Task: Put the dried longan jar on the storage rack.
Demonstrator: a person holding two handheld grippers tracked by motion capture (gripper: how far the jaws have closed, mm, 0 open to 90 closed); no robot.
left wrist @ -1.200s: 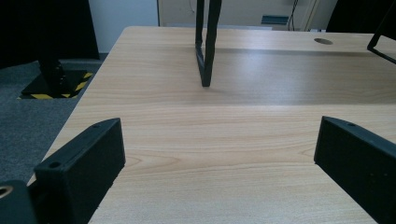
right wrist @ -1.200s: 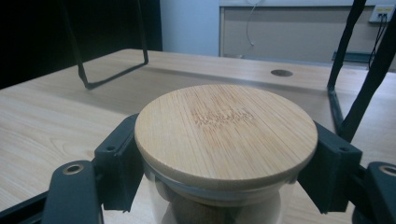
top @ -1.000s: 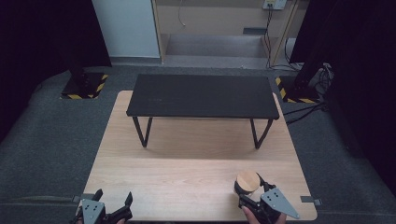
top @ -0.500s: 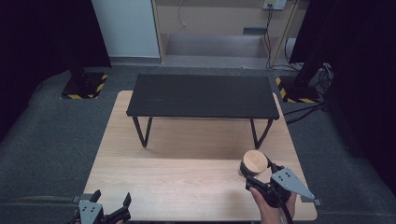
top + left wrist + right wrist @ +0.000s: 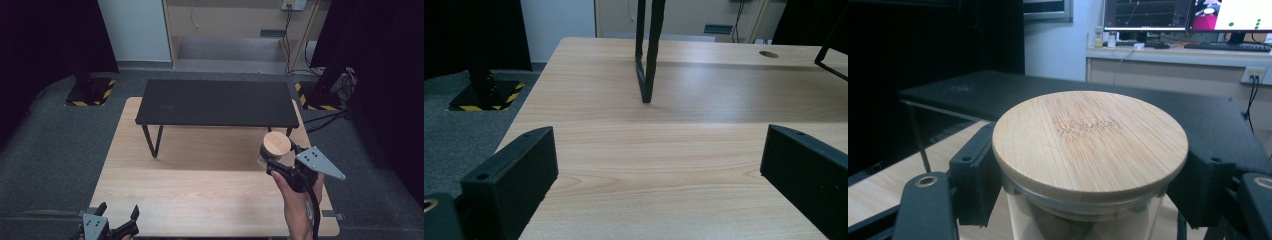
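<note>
A glass jar [image 5: 1083, 220] with a round bamboo lid [image 5: 276, 144] [image 5: 1090, 142] is held in the air over the right side of the wooden table [image 5: 200, 200]. My right gripper [image 5: 272, 157] is shut on the jar, one black jaw pressing each side just under the lid. The jar hangs level with the top of the low black bench [image 5: 217, 102] [image 5: 1048, 95], just in front of its right end. My left gripper [image 5: 119, 220] sits at the table's near left corner, open, with bare wood between its jaws [image 5: 654, 165].
The black bench stands on thin metal legs [image 5: 646, 55] across the far half of the table. Grey carpet [image 5: 55, 150] surrounds the table, with yellow-striped stand bases [image 5: 90, 92] and cables [image 5: 330, 117] behind. A desk with monitors [image 5: 1193, 15] lies beyond.
My right gripper has lifted the jar from the table's near right edge and carried it forward and up, toward the bench's right end. The left gripper has stayed in place.
</note>
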